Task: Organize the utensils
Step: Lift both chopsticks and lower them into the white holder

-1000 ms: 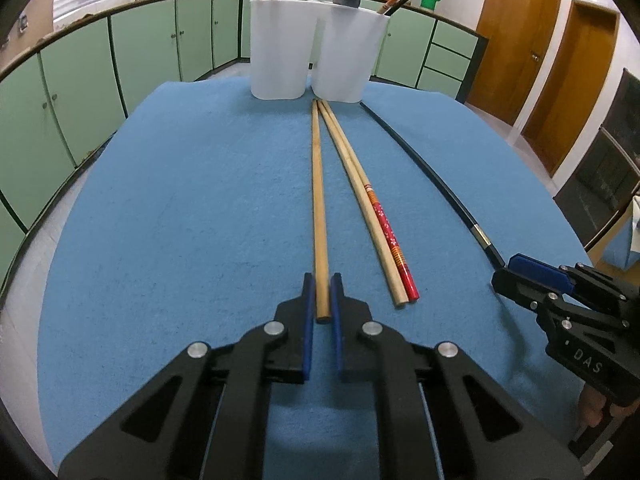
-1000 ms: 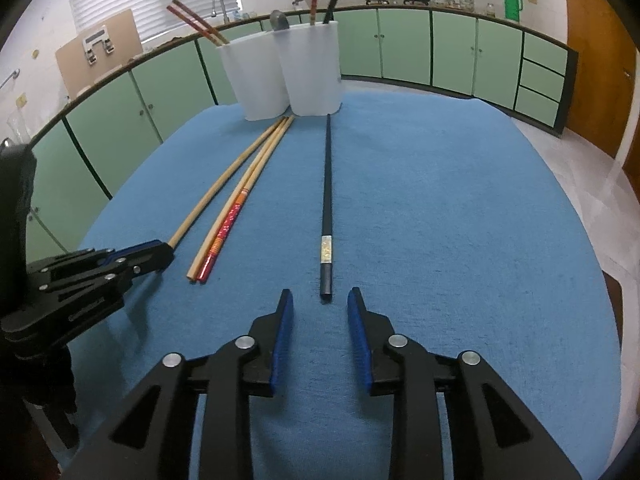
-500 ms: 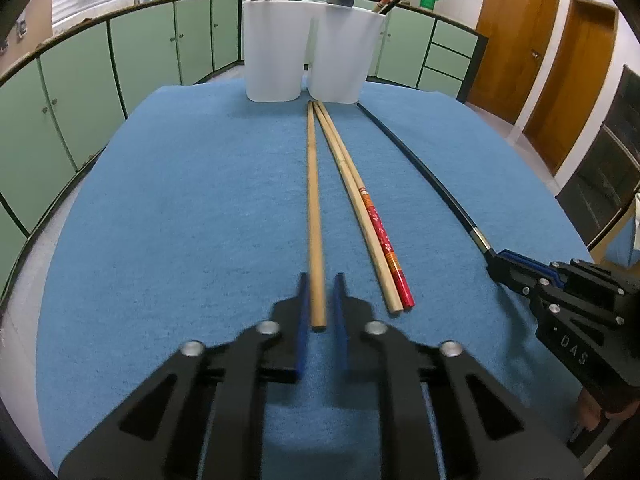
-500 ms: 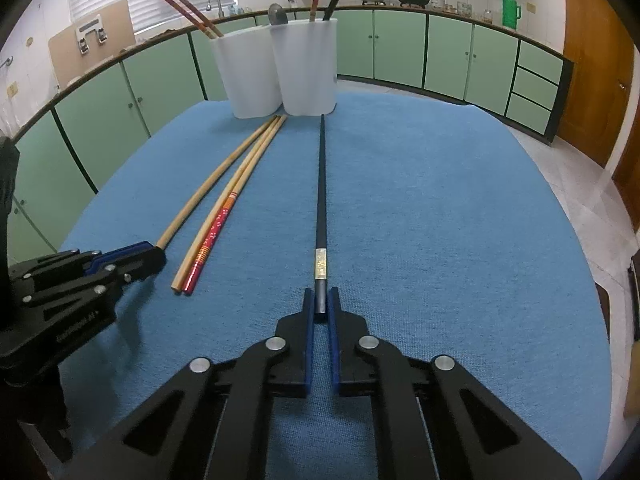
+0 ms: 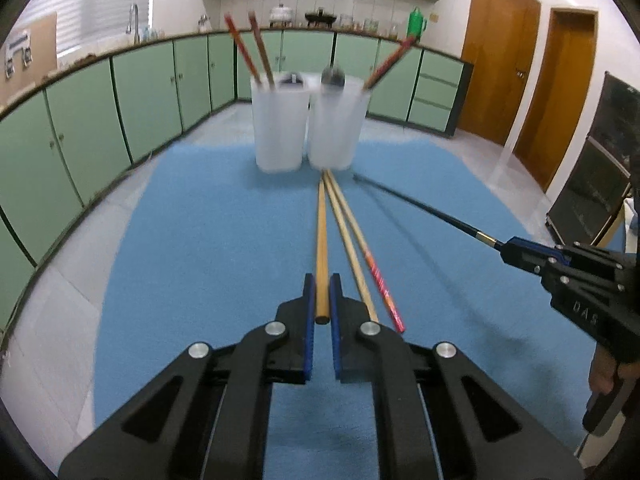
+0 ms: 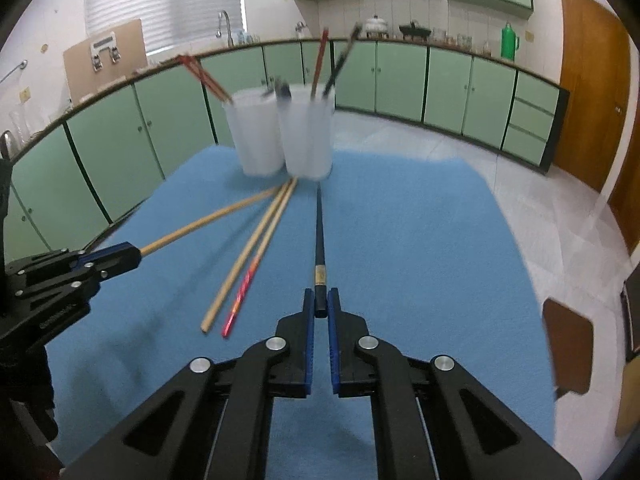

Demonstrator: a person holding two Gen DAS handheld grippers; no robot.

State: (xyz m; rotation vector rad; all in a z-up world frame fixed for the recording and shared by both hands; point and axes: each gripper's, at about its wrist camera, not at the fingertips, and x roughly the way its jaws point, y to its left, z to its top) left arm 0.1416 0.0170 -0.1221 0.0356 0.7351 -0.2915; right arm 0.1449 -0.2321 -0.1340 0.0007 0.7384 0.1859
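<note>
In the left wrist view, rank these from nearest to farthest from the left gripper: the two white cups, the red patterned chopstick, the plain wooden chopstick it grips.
1. Plain wooden chopstick: clamped between the left gripper fingers.
2. Red patterned chopstick: on the blue cloth, just to the right.
3. White cups: at the cloth's far end; too level with each other to rank.

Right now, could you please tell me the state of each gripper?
Left gripper: closed on the plain light wooden chopstick.
Right gripper: closed on the long black chopstick with a gold band.
</note>
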